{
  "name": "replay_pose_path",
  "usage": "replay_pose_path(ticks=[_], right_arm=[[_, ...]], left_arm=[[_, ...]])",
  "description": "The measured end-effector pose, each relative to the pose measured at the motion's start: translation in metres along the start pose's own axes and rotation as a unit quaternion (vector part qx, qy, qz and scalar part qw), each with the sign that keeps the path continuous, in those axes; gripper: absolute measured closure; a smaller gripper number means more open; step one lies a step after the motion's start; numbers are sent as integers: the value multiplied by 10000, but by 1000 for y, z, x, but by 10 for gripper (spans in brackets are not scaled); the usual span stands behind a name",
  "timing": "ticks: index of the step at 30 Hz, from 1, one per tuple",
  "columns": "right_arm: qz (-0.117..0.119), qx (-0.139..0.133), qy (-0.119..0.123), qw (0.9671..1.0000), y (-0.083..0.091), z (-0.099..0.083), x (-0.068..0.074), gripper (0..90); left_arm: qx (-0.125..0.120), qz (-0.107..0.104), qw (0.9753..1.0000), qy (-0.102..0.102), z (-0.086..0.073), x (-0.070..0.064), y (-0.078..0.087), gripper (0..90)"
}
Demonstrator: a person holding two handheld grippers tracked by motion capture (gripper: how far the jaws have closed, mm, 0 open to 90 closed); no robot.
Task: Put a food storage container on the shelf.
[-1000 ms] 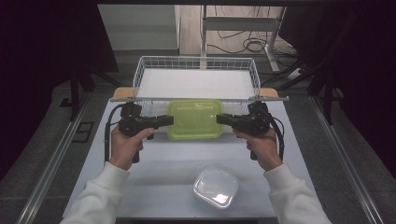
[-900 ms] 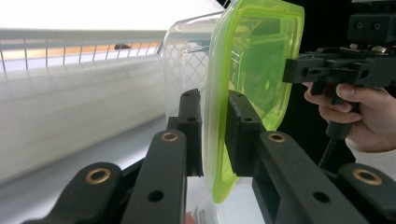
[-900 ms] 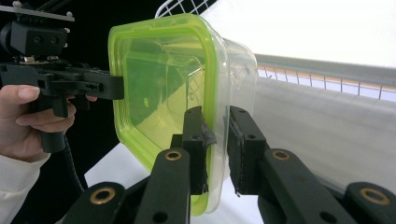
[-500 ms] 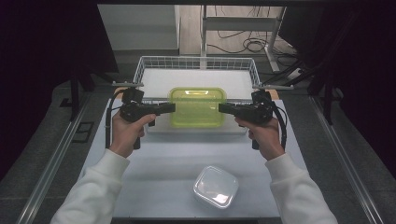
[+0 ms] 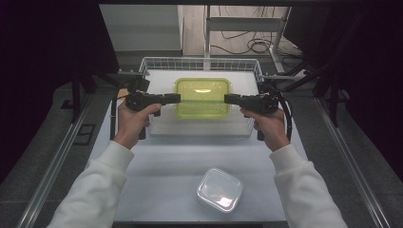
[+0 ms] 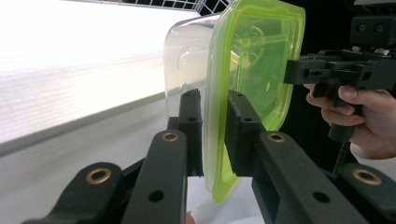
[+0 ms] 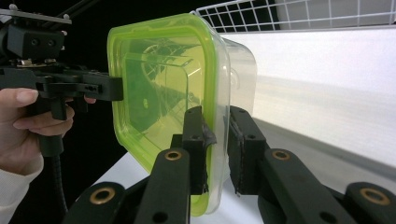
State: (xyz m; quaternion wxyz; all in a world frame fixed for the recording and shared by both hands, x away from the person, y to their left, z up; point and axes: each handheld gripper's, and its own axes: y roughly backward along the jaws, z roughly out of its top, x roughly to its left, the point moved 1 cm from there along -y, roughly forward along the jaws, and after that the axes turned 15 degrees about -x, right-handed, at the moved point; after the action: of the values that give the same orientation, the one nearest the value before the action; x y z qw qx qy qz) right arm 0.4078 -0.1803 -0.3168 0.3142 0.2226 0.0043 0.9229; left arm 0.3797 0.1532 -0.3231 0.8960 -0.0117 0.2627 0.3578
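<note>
While the high view looks down on the white table [image 5: 161, 180], the left gripper [image 5: 177, 98] and the right gripper [image 5: 227, 99] pinch opposite ends of a green-lidded container [image 5: 202, 97] held over the wire basket [image 5: 199, 63] at the far side, with a clear lidded tub [image 5: 219, 189] near the front edge. From the left gripper view, its jaws are clamped on the lid's rim, the other gripper gripping the far end. From the right gripper view, its jaws likewise close narrowly on the rim.

We note a clear glossy plastic container [image 5: 202, 107] under a translucent green lid [image 5: 202, 90], smooth. White wire basket [image 5: 199, 63], metal by look. Matt black fingers [image 6: 191, 130]. Near the worktop's [image 5: 161, 175] front edge, a glossy clear plastic tub [image 5: 219, 189].
</note>
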Motion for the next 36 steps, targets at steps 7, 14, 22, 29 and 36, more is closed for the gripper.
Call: replay_pose_path(ticks=[7, 14, 22, 29, 36], right_arm=[[47, -13, -15, 10000, -6, 7, -6, 772], [61, -21, -55, 10000, -14, 16, -13, 772], [14, -20, -63, 10000, -23, 27, -19, 773], [-23, -27, -91, 10000, -33, 34, -28, 775], [-135, 45, -166, 9998, -41, 45, -37, 776]], left_arm=[[-11, 16, 10000, 11, 9, 7, -6, 786], [-21, 37, 10000, 47, 19, 12, -11, 785], [-67, 24, 10000, 68, 30, 19, -19, 785], [-74, 43, 9999, 83, 39, 27, -27, 785], [-82, 38, 9996, 260, 46, 38, -40, 786]])
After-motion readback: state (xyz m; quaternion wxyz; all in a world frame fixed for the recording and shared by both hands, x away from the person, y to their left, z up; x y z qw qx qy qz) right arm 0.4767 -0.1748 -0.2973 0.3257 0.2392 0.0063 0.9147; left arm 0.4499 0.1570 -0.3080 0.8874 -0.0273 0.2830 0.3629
